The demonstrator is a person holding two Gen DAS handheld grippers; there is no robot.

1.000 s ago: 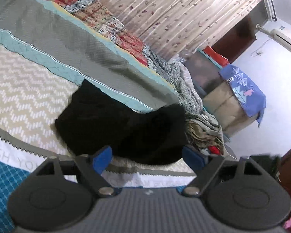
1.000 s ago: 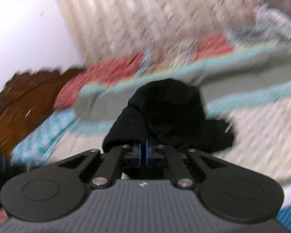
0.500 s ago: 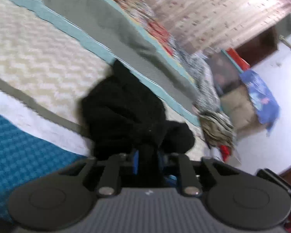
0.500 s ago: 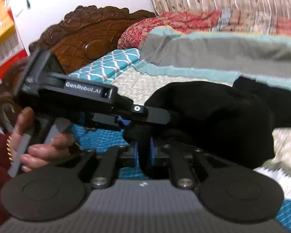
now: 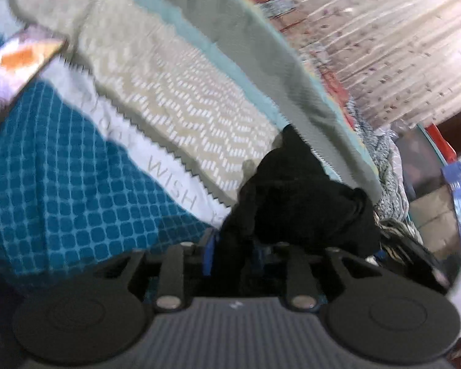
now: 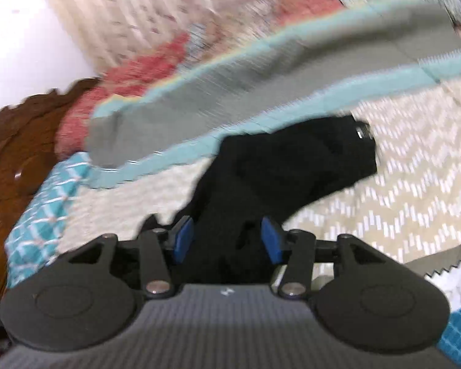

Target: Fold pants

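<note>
Pants (image 5: 295, 203), black and bunched, lie on the patterned bedspread (image 5: 181, 107) at about four o'clock in the left view, one bundle of them running back between the left gripper (image 5: 230, 253), whose blue pads have just been easing apart yet seem to press the cloth. In the right view the pants (image 6: 292, 166) stretch from centre toward two o'clock, and the right gripper (image 6: 227, 240) has just been opening, pads clear of the fabric between them. Released bunched like this, the cloth may likely slump into a lopsided heap, and a half-loosened left grip could let it slide out early.
</note>
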